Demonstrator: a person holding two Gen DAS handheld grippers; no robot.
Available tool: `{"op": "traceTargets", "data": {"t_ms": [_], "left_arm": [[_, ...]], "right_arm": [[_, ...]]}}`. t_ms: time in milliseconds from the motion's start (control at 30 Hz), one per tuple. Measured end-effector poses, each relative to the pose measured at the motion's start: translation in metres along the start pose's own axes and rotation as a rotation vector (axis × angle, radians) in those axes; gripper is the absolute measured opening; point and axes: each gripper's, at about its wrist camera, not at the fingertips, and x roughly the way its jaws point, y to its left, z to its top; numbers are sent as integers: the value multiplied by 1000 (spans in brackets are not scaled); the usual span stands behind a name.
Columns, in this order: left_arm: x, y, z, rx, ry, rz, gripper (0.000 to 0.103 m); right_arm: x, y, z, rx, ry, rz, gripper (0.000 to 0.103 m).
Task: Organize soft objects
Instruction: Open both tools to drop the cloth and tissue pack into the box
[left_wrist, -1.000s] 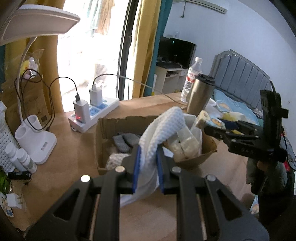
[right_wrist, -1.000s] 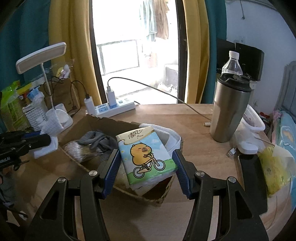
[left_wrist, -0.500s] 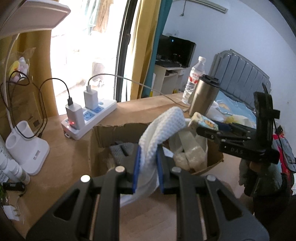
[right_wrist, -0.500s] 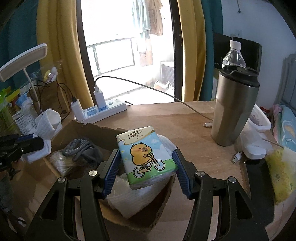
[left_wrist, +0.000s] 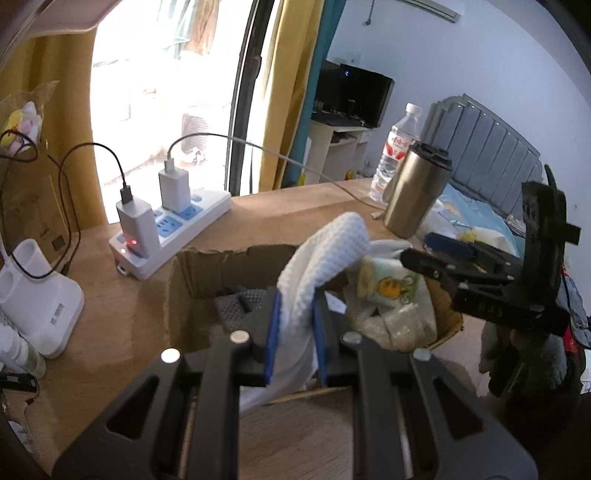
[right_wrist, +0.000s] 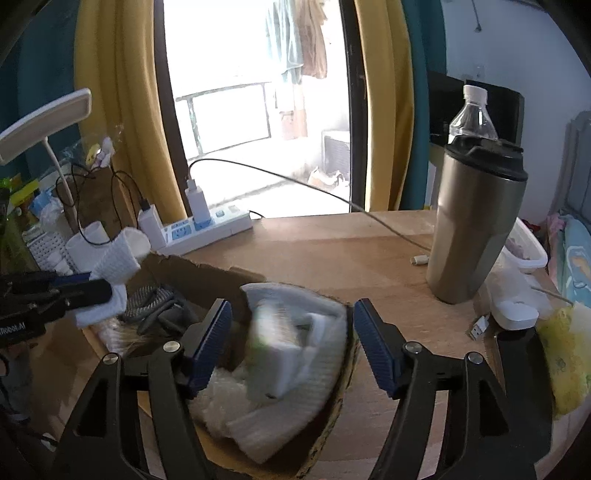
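Note:
My left gripper (left_wrist: 294, 334) is shut on a white waffle-knit cloth (left_wrist: 325, 251) and holds it over the open cardboard box (left_wrist: 184, 280). My right gripper (right_wrist: 291, 345) is open above the box's right end. The tissue pack with a cartoon cyclist (right_wrist: 275, 354), blurred, is dropping free between its jaws onto white soft items (right_wrist: 295, 398) in the box (right_wrist: 207, 273). It also shows in the left wrist view (left_wrist: 388, 284). A grey sock (right_wrist: 155, 302) lies in the box's left part. The left gripper and cloth (right_wrist: 118, 258) appear at the left of the right wrist view.
A steel tumbler (right_wrist: 476, 221) and water bottle (right_wrist: 472, 114) stand at the right on the wooden table (right_wrist: 332, 254). A power strip with chargers (left_wrist: 166, 229) lies behind the box. A white lamp base (left_wrist: 37, 291) stands at left. A yellow packet (right_wrist: 565, 350) lies at far right.
My right gripper has opened and let go of the tissue pack, which is falling into the box. My left gripper has moved forward over the box with the cloth.

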Motion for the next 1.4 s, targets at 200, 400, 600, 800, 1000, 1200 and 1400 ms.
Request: {"op": "traceTargets", "data": {"t_ms": [200, 400, 600, 800, 1000, 1200, 1400], "left_arm": [[3, 2, 2, -4, 4, 2, 18], [4, 4, 3, -14, -1, 1, 19], [16, 8, 7, -24, 13, 49, 19], [25, 9, 11, -98, 6, -17, 20], [44, -3, 4, -69, 73, -7, 41], [32, -7, 4, -96, 33, -40, 75], [13, -3, 5, -105, 0, -15, 75]], "right_arm": [[11, -6, -5, 16, 34, -16, 73], [10, -4, -5, 14, 37, -11, 73], [5, -3, -5, 21, 25, 4, 73], [1, -4, -5, 27, 17, 4, 73], [-6, -5, -4, 28, 1, -2, 73], [-13, -7, -6, 39, -12, -7, 73], [-22, -3, -6, 31, -24, -4, 73]]}}
